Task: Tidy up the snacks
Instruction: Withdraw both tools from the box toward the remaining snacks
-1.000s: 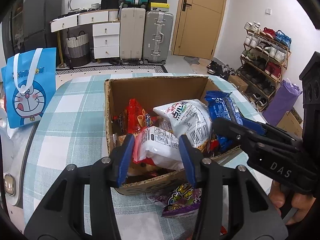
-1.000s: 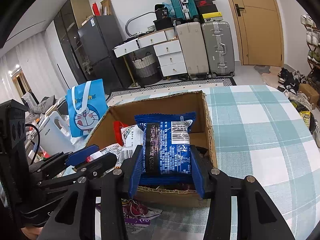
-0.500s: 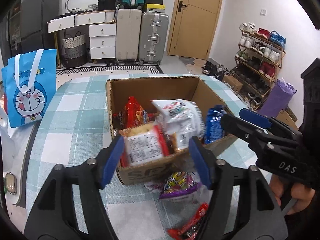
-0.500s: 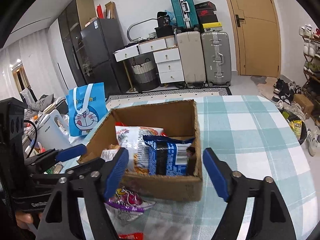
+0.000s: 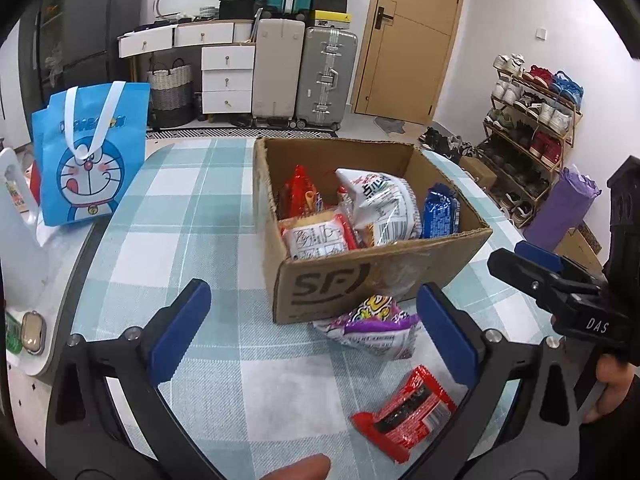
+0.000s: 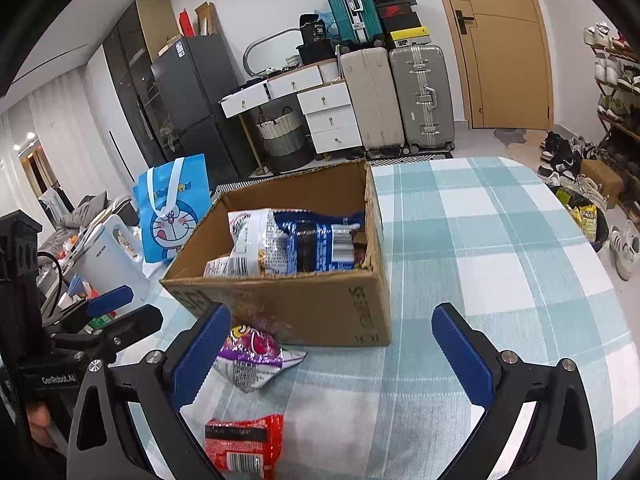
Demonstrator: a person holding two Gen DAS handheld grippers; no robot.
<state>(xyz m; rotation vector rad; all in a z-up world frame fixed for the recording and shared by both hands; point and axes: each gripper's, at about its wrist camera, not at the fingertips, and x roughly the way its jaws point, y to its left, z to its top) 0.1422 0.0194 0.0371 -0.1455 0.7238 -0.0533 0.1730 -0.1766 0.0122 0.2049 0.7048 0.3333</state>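
Observation:
A cardboard box (image 5: 384, 276) (image 6: 320, 304) stands on the checked tablecloth and holds several snack packs, among them a white pack (image 5: 316, 238), a larger white bag (image 5: 384, 204) and a blue pack (image 5: 440, 212) (image 6: 320, 244). A purple pack (image 5: 370, 326) (image 6: 252, 354) and a red pack (image 5: 404, 410) (image 6: 240, 444) lie on the cloth in front of the box. My left gripper (image 5: 316, 336) is open and empty, short of the box. My right gripper (image 6: 332, 356) is open and empty, near the box's front wall.
A blue Doraemon bag (image 5: 90, 156) (image 6: 172, 208) stands at the table's left. A white kettle (image 6: 108, 256) stands by it. The table edge curves off on the right (image 6: 600, 264). Suitcases, drawers and a shoe rack stand on the floor beyond.
Both grippers opened and let go of their packs: the white pack and the blue pack now lie in the box. Both grippers pulled back from the box toward me.

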